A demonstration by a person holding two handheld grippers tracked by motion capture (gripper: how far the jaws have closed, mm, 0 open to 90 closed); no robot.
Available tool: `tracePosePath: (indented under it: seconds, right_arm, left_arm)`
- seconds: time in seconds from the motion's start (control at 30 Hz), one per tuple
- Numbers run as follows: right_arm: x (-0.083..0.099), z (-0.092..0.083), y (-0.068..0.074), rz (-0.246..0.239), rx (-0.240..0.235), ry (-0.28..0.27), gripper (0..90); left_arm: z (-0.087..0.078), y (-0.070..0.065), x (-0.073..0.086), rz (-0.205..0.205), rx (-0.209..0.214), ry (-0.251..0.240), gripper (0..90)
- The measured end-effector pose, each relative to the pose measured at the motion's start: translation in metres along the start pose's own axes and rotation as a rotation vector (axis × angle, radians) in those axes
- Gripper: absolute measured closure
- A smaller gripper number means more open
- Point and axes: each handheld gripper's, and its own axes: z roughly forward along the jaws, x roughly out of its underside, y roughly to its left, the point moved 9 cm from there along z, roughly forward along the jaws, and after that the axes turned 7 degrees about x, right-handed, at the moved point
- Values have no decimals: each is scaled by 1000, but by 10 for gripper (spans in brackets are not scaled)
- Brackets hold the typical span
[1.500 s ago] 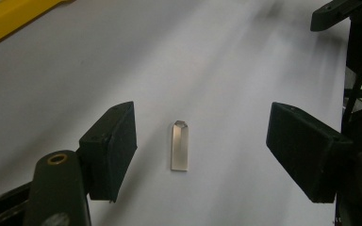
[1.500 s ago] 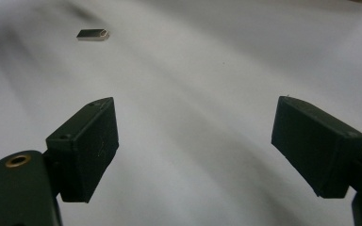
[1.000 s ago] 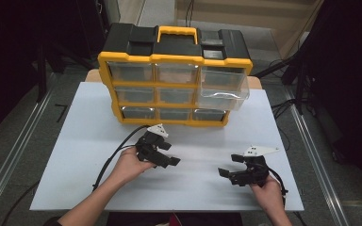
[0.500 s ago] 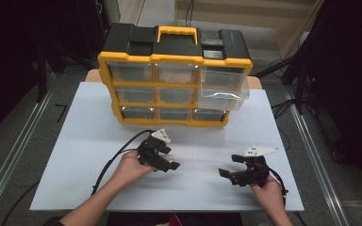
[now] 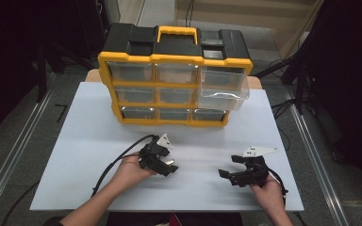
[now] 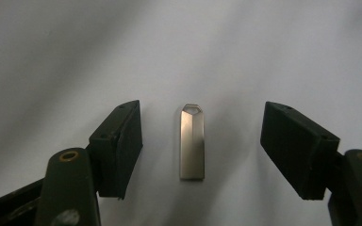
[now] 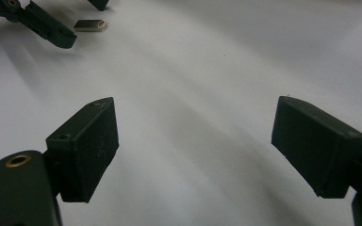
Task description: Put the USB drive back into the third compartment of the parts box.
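Both fingers (image 6: 118, 150) clear USB stick (image 6: 192, 141).

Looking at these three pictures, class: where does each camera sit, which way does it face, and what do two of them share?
High view: fixed above the person's side, facing forward and down on the white table and yellow drawer cabinet; both forearms, left tool and right tool show.
Left gripper view: rides the left tool, looking down along its jaws, just closing in around a metal USB stick, untouched.
Right gripper view: rides the right tool, jaws open over the table.
Shared: the right gripper view also catches the USB stick.
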Motion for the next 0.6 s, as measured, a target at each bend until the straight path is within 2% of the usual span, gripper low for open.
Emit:
tracePosePath:
  seconds: [0.07,0.17,0.4,0.5,0.6]
  right_arm:
    - [0,0,0,-4,2,3,137]
    - [0,0,0,-4,3,3,137]
    - [0,1,0,-2,3,6,137]
    - [0,1,0,-1,4,8,137]
    - [0,1,0,-1,2,9,137]
  left_arm:
    - [0,0,1,29,-35,16,369]
    - [1,0,1,52,-78,20,395]
    - [1,-1,1,51,-86,16,416]
    - [0,0,1,45,-91,17,461]
    - [0,-3,1,53,-93,13,554]
